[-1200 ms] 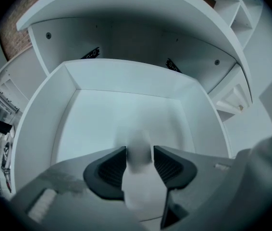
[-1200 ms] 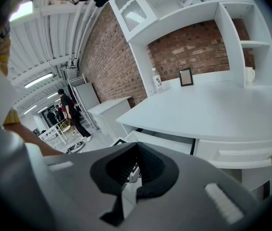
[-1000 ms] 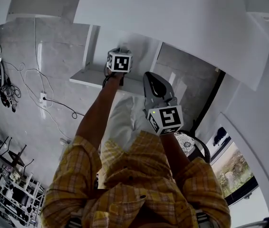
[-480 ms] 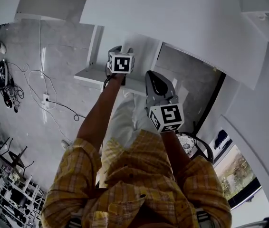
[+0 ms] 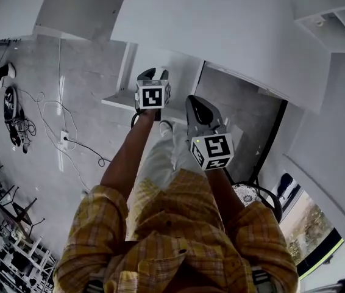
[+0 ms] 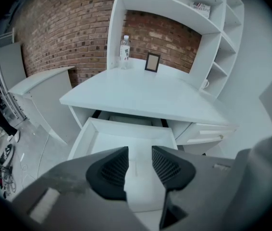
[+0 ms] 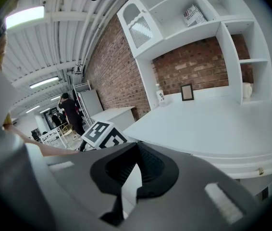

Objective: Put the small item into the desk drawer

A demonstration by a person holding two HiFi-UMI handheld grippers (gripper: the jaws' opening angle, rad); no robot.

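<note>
White drawer [image 6: 84, 137] stood open under desk top [image 6: 141, 97]. Left gripper [image 6: 138, 163] had lifted up above drawer. Its jaws were apart, just closing a little, nothing between them. Small item not clear in any view, likely left inside drawer. Drawer not yet pushed in. Right gripper [image 7: 135, 153] clenched, empty, beside desk edge. Plenty of room above.

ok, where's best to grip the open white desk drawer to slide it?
Probably the left side wall of the open white desk drawer, from above: it's a thin upright rim standing clear, easy to straddle. Its front is hidden behind the left gripper.
</note>
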